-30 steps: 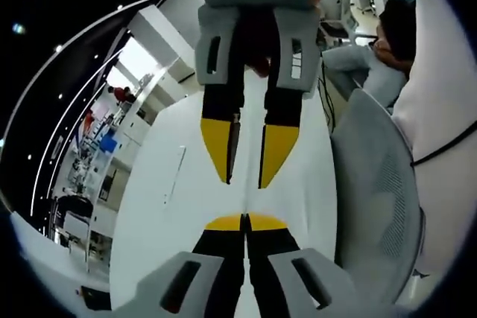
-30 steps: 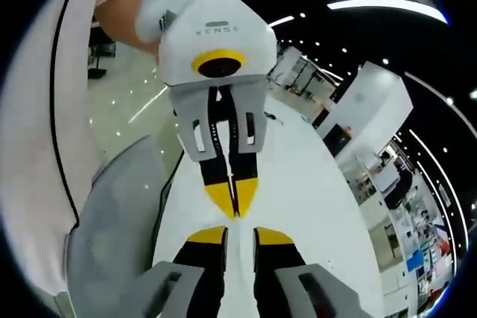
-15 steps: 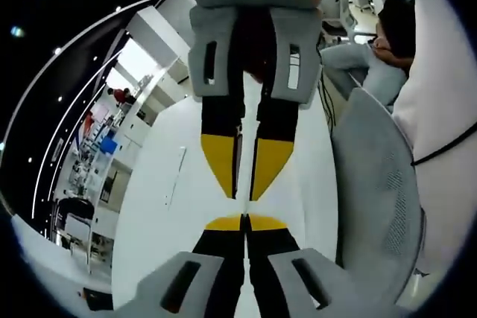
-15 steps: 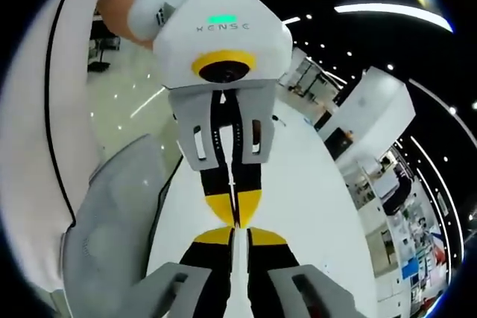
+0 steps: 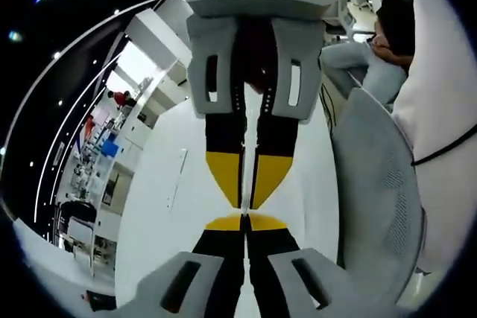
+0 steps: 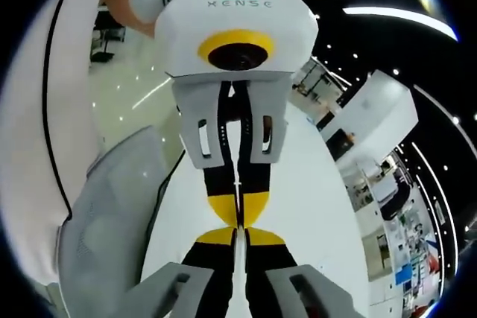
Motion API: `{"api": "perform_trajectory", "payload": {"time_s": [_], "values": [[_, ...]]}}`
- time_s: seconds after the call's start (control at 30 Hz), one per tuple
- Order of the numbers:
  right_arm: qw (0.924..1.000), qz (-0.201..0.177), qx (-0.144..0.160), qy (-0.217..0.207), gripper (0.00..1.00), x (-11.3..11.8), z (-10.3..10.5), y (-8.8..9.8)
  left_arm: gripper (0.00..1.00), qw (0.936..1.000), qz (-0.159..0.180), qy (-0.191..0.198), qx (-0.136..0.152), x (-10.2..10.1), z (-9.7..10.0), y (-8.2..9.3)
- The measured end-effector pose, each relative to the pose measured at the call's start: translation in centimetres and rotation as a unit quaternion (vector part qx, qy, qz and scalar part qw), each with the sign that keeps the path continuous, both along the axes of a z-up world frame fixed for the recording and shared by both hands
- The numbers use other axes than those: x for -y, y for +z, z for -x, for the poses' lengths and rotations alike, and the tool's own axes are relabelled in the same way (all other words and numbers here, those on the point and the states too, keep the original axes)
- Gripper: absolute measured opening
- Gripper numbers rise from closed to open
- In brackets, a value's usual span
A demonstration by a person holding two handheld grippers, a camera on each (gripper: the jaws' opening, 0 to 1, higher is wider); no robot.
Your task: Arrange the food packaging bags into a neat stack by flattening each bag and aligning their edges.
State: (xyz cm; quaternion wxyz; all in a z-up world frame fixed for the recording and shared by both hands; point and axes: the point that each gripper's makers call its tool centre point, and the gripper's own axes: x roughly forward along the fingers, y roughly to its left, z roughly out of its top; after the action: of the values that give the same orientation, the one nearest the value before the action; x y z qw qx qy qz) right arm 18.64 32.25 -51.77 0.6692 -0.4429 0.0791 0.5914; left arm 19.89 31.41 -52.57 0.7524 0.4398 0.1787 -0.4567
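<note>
**Left gripper view: two grippers meet tip to tip above a white table**

Largest is the white table [image 5: 156,206], stretching away beneath both tools, with a grey mesh chair [image 5: 380,199] beside it. The left gripper [image 5: 244,223] has jaws closed together, empty. The right gripper [image 5: 247,200] points back at it, jaws nearly closed, tips almost touching. I cannot see any food packaging bags.

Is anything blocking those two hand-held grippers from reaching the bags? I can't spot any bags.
No bags are in view to judge. The left hand-held gripper and right hand-held gripper meet tip to tip above a white table, each facing the other.
</note>
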Motion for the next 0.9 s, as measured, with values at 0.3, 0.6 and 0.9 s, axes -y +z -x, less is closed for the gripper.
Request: {"api": "perform_trajectory", "payload": {"time_s": [0.3,0.6,0.9], "values": [[1.0,0.004,0.004,0.003,0.01,-0.03,0.0,-0.07,0.0,1.0,-0.001,-0.001,0.001,-0.04,0.06,0.06],[0.9998,0.012,0.011,0.008,0.01,-0.09,-0.03,-0.27,0.0,1.0,-0.002,-0.001,0.0,-0.12,0.14,0.06],[0.9982,0.051,0.031,0.004,0.01,-0.34,-0.04,-0.57,0.0,1.0,-0.009,0.0,-0.002,-0.23,0.14,-0.17]]}}
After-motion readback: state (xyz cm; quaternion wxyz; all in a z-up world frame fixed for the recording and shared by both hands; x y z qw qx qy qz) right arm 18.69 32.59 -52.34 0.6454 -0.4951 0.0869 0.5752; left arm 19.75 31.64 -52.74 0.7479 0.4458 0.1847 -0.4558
